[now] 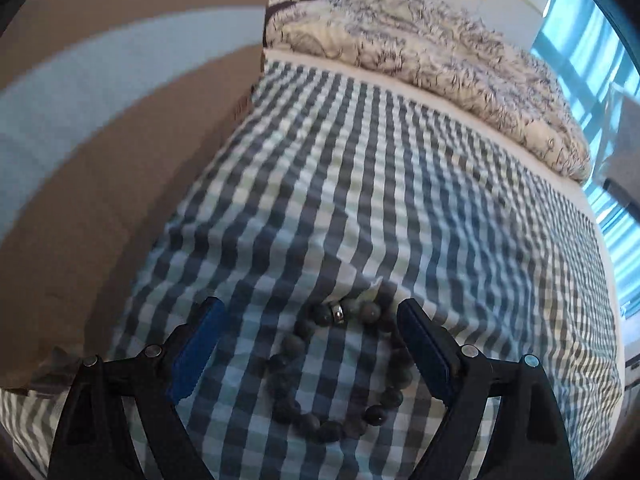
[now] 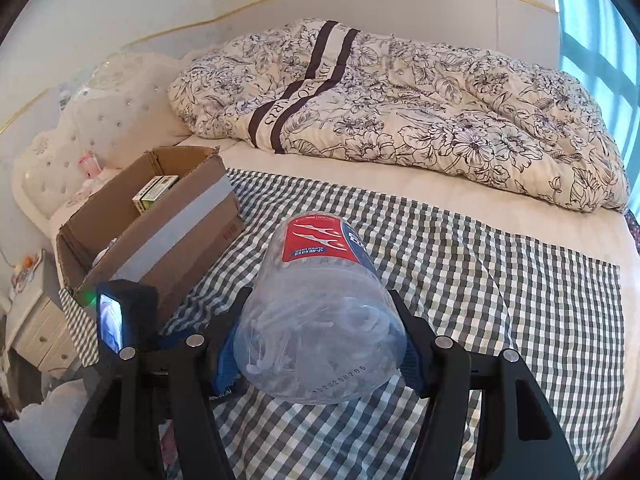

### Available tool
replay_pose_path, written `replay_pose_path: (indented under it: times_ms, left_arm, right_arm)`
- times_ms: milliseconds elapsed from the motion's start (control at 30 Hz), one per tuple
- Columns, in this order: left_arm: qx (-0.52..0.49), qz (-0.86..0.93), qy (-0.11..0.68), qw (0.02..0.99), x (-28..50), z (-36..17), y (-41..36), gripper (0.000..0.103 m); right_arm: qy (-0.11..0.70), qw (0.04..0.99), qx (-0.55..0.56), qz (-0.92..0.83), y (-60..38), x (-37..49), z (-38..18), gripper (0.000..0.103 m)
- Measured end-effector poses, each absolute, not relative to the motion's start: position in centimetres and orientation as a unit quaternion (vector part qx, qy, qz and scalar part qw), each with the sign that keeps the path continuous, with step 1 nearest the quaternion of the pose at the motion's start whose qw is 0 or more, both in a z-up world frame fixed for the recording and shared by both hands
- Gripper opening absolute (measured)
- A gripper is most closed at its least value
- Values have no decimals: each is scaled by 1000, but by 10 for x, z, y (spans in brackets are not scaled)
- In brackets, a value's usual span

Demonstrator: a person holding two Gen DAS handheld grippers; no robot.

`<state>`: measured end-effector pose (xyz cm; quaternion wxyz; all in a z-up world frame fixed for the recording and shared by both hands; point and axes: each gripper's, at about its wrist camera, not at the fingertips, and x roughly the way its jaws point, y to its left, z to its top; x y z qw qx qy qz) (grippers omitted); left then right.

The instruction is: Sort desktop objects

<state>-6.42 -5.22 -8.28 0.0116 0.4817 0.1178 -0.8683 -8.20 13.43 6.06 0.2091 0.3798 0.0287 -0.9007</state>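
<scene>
A dark beaded bracelet (image 1: 336,372) with one silver bead lies in a ring on the checked cloth (image 1: 400,180). My left gripper (image 1: 310,354) is open, its blue-padded fingers (image 1: 200,348) standing either side of the bracelet without touching it. In the right wrist view my right gripper (image 2: 318,344) is shut on a clear plastic jar (image 2: 320,308) with a red and blue lid; the jar points away from the camera and holds white cotton swabs. An open cardboard box (image 2: 160,224) sits to the left, holding a small green and white carton (image 2: 154,194).
The box's brown wall with grey tape (image 1: 100,140) rises close on the left of my left gripper. A floral quilt (image 2: 400,112) is bunched at the far side of the bed. A black device with a small screen (image 2: 120,316) shows at the lower left. Window at right.
</scene>
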Motion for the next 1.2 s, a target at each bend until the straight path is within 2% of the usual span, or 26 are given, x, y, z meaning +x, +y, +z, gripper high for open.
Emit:
replay_pose_path:
  times_ms: [200, 300, 367, 400, 467, 500, 533, 1200]
  left_arm:
    - [497, -863, 92, -2, -64, -93, -40, 102]
    - [506, -862, 44, 3, -66, -98, -27, 102]
    - [505, -862, 47, 0, -64, -96, -28, 98]
    - [503, -863, 51, 0, -63, -95, -30, 89]
    - [489, -870, 57, 3, -57, -89, -34, 51]
    - [482, -874, 63, 5, -55, -86, -35, 20]
    - [476, -876, 76, -2, -52, -83, -38, 13]
    - [383, -917, 111, -29, -28, -34, -39, 11]
  right_arm:
    - [20, 210, 386, -898, 138, -85, 57, 64]
    - [17, 210, 387, -898, 140, -85, 58, 64]
    - [16, 211, 386, -898, 142, -85, 59, 64]
    - [16, 210, 386, -898, 142, -85, 60, 64]
    - [14, 209, 386, -899, 144, -85, 60, 64]
    - [12, 209, 386, -899, 145, -85, 60, 64]
    - [9, 209, 385, -899, 146, -85, 60, 64]
    - [0, 207, 381, -901, 159, -76, 63, 64]
